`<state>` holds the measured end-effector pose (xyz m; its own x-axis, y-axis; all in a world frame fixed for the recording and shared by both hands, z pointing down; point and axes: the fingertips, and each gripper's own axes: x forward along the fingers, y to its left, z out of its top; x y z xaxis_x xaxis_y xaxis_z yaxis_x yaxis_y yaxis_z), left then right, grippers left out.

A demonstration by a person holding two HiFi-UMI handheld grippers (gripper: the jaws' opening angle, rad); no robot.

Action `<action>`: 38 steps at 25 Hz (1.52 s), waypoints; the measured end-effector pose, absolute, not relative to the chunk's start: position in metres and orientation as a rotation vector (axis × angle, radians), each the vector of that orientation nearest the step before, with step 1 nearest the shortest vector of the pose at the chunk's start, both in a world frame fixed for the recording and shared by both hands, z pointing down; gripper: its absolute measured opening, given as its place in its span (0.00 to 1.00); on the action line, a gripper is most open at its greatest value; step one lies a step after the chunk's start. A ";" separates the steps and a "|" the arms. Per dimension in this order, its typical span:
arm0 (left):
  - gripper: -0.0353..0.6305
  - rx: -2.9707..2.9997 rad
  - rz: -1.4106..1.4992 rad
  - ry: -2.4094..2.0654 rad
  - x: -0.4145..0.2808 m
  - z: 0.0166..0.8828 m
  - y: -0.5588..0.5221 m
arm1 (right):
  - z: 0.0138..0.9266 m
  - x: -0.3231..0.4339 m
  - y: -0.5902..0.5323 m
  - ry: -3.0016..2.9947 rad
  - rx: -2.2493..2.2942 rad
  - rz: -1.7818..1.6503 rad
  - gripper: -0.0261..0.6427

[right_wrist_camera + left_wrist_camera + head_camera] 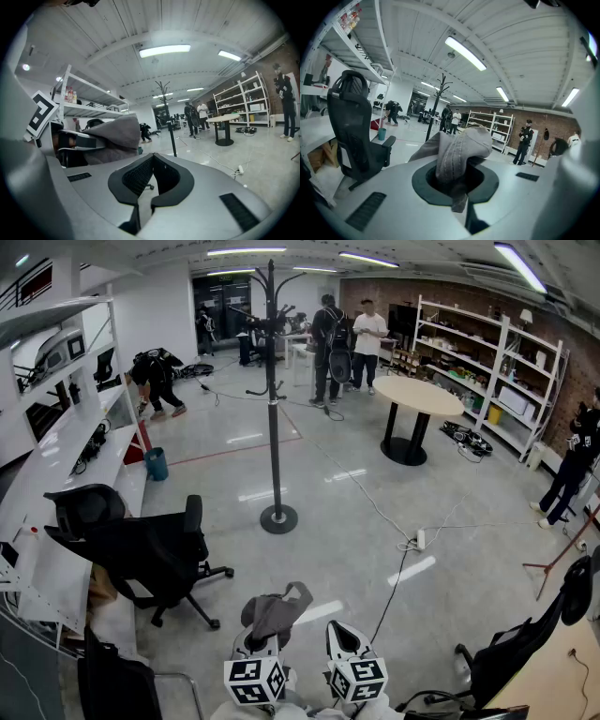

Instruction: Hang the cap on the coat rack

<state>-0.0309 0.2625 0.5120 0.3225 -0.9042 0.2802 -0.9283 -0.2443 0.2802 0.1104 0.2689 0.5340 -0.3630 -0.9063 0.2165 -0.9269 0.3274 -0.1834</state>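
The left gripper [265,638] is clenched on the cap [275,608]. In the left gripper view its jaws are pressed together on a fold of the grey cloth, and the rest of the cap [461,147] bulges up and over them toward 12 o'clock. The cap is off the floor, carried only by this gripper, at 6 o'clock in the head view.

The right gripper [347,638] is just beside the left one, on its 3 o'clock side, and does not touch the cap. In the right gripper view the fingertips [152,159] meet at their far end and nothing is between them. There the cap [115,136] and the left gripper [70,140] show at 9 o'clock.

The rack [273,399] stands upright on its round foot at 12 o'clock from both grippers, well apart from them, with bare floor between. Its hooks at the top carry nothing that I can make out.

A black chair [141,549] stands at 10 o'clock from the left gripper, beside a white desk [66,442]. A round table [417,395] is at 1 o'clock, behind the rack, and a cable [398,573] runs over the floor at 1 o'clock from the right gripper. Several people [349,338] stand far off at 12 o'clock.
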 end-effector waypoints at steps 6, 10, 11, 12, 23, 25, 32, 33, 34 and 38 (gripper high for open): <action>0.07 2.209 0.089 -1.617 -0.027 0.515 0.249 | 0.538 0.110 0.255 -2.501 1.725 0.433 0.06; 0.07 2.213 0.083 -1.623 -0.026 0.513 0.238 | 0.537 0.112 0.244 -2.504 1.728 0.424 0.06; 0.07 2.215 0.083 -1.627 -0.027 0.513 0.235 | 0.537 0.111 0.240 -2.504 1.728 0.424 0.06; 0.07 2.216 0.084 -1.631 -0.028 0.513 0.232 | 0.538 0.111 0.237 -2.504 1.727 0.425 0.06; 0.07 2.217 0.087 -1.632 -0.034 0.515 0.182 | 0.542 0.104 0.185 -2.506 1.722 0.437 0.06; 0.07 2.220 0.089 -1.633 -0.037 0.513 0.172 | 0.541 0.101 0.174 -2.506 1.724 0.437 0.06; 0.07 2.227 0.090 -1.625 -0.044 0.514 0.131 | 0.542 0.092 0.131 -2.517 1.724 0.436 0.06; 0.07 2.228 0.088 -1.622 -0.045 0.514 0.124 | 0.540 0.091 0.124 -2.517 1.727 0.434 0.06; 0.07 2.230 0.086 -1.619 -0.047 0.513 0.116 | 0.539 0.089 0.117 -2.517 1.731 0.429 0.06; 0.07 2.242 0.070 -1.619 -0.053 0.508 0.088 | 0.534 0.085 0.088 -2.517 1.739 0.408 0.06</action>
